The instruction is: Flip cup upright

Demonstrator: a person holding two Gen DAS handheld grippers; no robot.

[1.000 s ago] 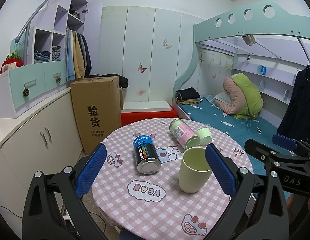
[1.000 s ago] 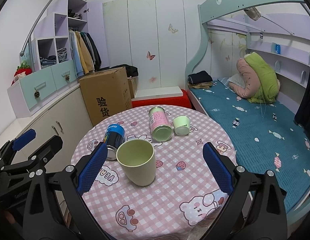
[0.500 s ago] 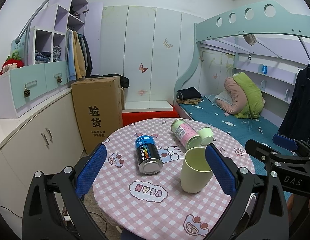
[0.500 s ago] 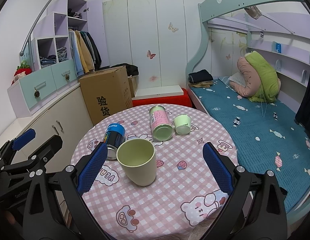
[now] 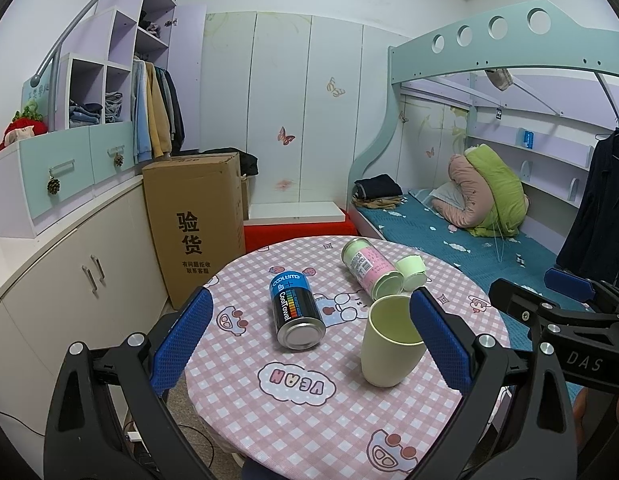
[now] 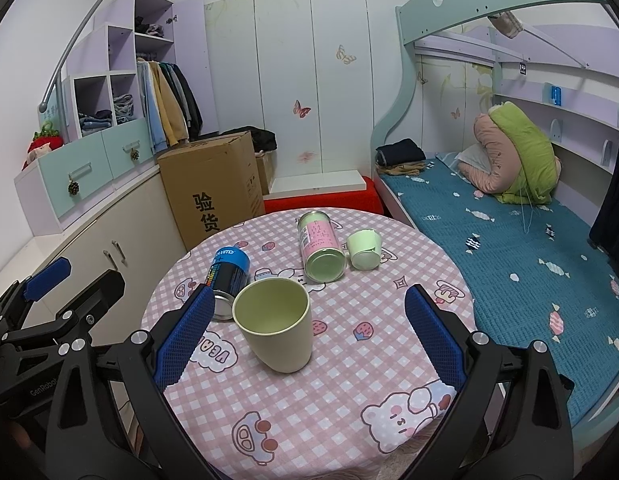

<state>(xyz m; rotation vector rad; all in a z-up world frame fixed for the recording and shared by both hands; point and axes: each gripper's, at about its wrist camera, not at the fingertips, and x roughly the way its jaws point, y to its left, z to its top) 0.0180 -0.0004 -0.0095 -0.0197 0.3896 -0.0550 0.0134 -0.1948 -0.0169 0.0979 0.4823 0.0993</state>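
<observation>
A pale yellow-green cup (image 5: 389,344) stands upright, mouth up and empty, on the round table with a pink checked cloth (image 5: 317,412); it also shows in the right wrist view (image 6: 275,330). My left gripper (image 5: 309,340) is open and empty, held back above the table's near edge, its right finger (image 5: 437,340) overlapping the cup's rim in the image. My right gripper (image 6: 305,334) is open and empty, the cup between its fingers in the image but farther away.
A blue and black can (image 5: 295,310) lies on its side left of the cup. A pink and green can (image 5: 369,270) and a small light green cup (image 5: 411,272) lie on their sides behind. A cardboard box (image 5: 195,226), cabinets and a bunk bed (image 5: 469,232) surround the table.
Both grippers have drawn back slightly from the table. The cup and cans have not moved.
</observation>
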